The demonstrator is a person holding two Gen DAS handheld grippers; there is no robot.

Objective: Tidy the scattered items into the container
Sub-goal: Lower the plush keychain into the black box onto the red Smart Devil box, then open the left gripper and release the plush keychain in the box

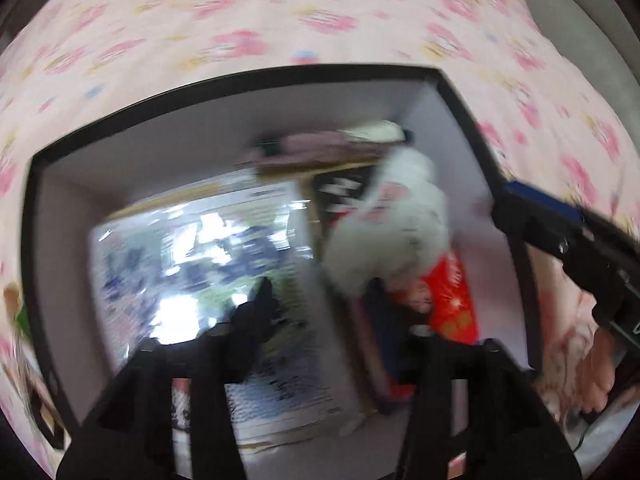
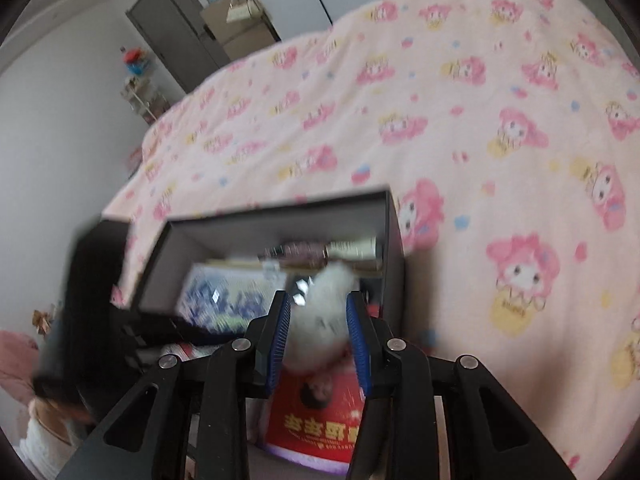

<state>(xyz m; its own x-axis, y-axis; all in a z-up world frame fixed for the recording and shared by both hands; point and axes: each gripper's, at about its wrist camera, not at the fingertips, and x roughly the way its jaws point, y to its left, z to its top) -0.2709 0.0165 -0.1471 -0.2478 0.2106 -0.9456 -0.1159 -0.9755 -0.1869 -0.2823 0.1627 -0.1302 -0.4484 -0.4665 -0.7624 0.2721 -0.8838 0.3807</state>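
Observation:
A black-rimmed box (image 1: 240,76) with grey inner walls lies on the bed. Inside lie a glossy blue-and-white book (image 1: 200,260), a white fluffy item (image 1: 400,220) over a red packet (image 1: 452,296), and a pink item (image 1: 312,148) at the far wall. My left gripper (image 1: 340,312) hangs open above the book with nothing between its fingers. My right gripper (image 1: 504,200) reaches over the box's right rim, apart from the fluff. In the right wrist view its blue pads stand a little apart (image 2: 318,300); the fluffy item (image 2: 320,320) and red packet (image 2: 320,420) show between them, lying in the box (image 2: 280,208).
A pink cartoon-print blanket (image 2: 480,120) covers the bed around the box. A hand (image 1: 592,360) holds the right gripper at the right edge. A grey door (image 2: 180,20) and a small shelf (image 2: 140,92) stand by the far wall. Both views are motion-blurred.

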